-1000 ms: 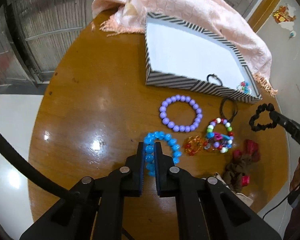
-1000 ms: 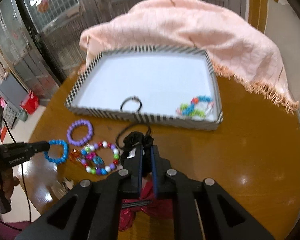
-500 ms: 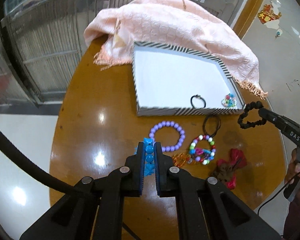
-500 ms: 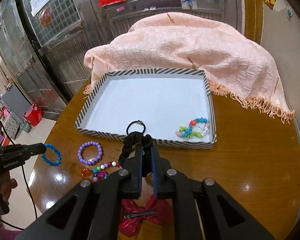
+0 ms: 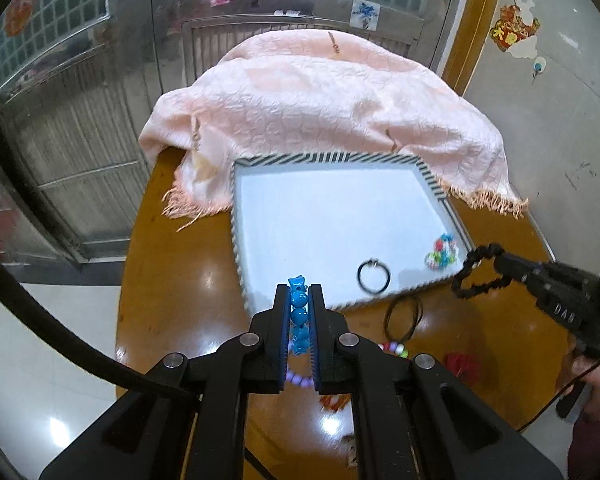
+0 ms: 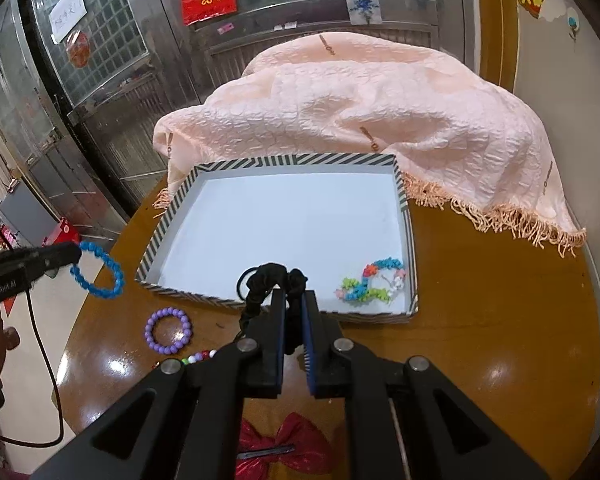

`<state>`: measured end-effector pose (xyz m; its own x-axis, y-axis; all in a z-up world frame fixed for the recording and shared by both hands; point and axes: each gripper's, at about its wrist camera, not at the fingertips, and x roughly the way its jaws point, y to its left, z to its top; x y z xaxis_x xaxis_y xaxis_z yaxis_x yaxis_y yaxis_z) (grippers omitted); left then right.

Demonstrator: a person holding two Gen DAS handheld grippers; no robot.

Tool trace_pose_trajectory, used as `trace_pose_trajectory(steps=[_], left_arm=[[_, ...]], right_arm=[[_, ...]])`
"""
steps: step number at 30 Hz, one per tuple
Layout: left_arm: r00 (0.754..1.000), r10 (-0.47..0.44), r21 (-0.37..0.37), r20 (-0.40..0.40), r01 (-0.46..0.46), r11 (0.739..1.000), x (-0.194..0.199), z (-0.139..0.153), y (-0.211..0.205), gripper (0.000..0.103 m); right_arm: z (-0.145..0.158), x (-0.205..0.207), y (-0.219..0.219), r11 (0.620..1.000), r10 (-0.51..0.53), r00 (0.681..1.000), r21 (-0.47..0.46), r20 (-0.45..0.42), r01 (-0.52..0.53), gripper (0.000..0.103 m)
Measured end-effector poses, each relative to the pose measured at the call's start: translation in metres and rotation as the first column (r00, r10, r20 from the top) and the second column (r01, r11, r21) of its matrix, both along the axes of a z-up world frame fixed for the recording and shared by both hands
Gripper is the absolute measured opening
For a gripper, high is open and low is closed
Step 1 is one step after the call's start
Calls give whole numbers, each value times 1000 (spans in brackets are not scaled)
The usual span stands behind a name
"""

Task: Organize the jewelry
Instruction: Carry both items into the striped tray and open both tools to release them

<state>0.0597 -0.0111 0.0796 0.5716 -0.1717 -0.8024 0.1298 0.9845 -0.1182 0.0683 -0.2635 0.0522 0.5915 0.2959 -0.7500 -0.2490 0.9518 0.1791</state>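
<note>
My left gripper [image 5: 299, 292] is shut on a blue bead bracelet [image 5: 299, 314], held in the air in front of the near-left corner of the striped tray [image 5: 328, 157]. In the right wrist view this bracelet [image 6: 100, 270] hangs from the left gripper [image 6: 66, 254], left of the tray [image 6: 296, 159]. My right gripper [image 6: 294, 300] is shut on a black scrunchie [image 6: 272, 276] above the tray's near rim. Inside the tray lie a thin black hair tie [image 5: 374, 277] and a multi-coloured bead bracelet [image 6: 374, 280].
On the brown round table [image 6: 500, 320] in front of the tray lie a purple bead bracelet [image 6: 168, 330], a black elastic loop [image 5: 404, 316], a mixed-colour bead bracelet [image 5: 394, 347] and a red bow [image 6: 284, 444]. A pink fringed cloth [image 6: 360, 108] is draped behind the tray.
My left gripper has lifted the blue bracelet off the table and risen towards the tray. My right gripper with the scrunchie has moved up a little towards the tray's near rim.
</note>
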Motion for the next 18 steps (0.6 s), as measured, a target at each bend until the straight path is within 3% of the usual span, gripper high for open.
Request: trace_pose_trajectory(steps=[8,18], left_arm=[[999,-15,-26,-29,14,1000,45,-7,-24,6],[992,-16,-86,-123,5,996,83,-45,-45,6]], right_arm=[[-13,30,0,1000,2,999,3,-33,-2,8],[-39,68,1,1000,19,995,4,-97,-18,8]])
